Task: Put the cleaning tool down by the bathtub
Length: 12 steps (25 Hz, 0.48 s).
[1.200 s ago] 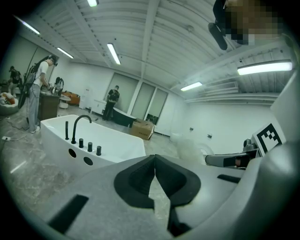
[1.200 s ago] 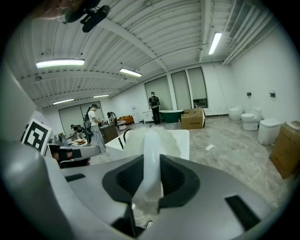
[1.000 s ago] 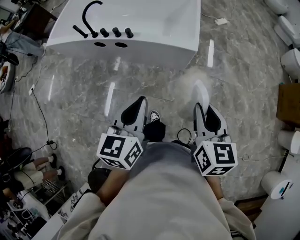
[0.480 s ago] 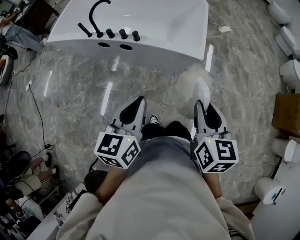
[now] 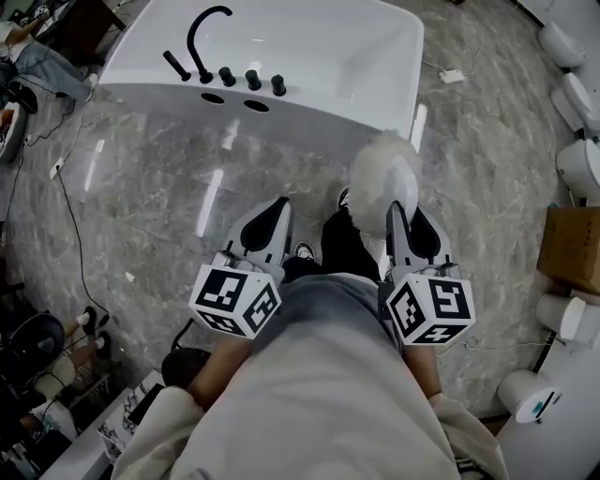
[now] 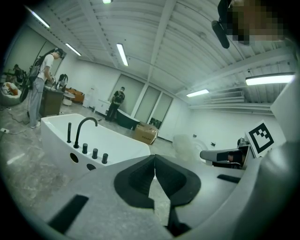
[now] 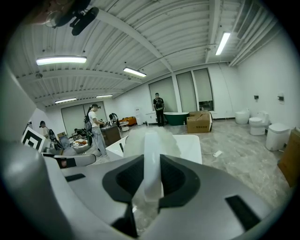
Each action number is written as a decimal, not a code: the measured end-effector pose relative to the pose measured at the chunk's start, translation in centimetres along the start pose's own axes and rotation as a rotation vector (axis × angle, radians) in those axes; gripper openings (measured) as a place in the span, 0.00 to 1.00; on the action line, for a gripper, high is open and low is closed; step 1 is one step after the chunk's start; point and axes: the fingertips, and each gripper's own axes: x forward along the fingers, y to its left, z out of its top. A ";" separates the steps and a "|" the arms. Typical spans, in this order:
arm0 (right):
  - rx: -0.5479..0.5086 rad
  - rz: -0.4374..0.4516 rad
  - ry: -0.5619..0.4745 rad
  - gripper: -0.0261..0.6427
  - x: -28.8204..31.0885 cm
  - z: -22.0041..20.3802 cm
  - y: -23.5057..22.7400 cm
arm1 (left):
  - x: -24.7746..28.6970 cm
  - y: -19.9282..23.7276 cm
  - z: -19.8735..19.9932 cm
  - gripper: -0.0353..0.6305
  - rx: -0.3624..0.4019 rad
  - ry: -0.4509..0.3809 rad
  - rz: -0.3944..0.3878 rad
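Your right gripper point(image 5: 405, 216) is clenched on the cleaning tool point(image 5: 380, 176). The right gripper view shows its 2 dark pads point(image 7: 174, 176) pressing the white handle from both sides, with the fluffy head rising past the tips. The head view cannot show that pinch. From above you see only the fluffy white head sticking out ahead of the jaws, over the marble floor point(image 5: 150, 216) and close to the near wall of the bathtub point(image 5: 309, 114), near its right corner.

Your left gripper point(image 5: 279, 204) is closed and holds nothing. In the left gripper view its pads meet at the tips with only floor behind them.

The head view lays out the tub's black faucet point(image 5: 202, 28) and 3 knobs point(image 5: 253, 80) on the near rim, and toilets point(image 5: 581, 56) along the right edge. The gripper views look level across the room, so they show what the head view does not: ceiling lights, a cardboard box point(image 7: 199, 122) beyond the tub, and people point(image 7: 158, 108) standing in the background.
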 end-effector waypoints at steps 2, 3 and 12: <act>0.000 0.004 -0.003 0.15 0.9 0.5 -0.2 | 0.6 0.3 0.4 0.07 0.002 -0.003 0.003; 0.000 0.006 -0.002 0.15 1.4 0.7 -0.4 | 0.9 0.4 0.6 0.07 0.004 -0.002 0.005; -0.002 0.032 0.015 0.15 6.9 3.1 -3.5 | 6.0 1.9 2.1 0.07 -0.002 0.015 0.041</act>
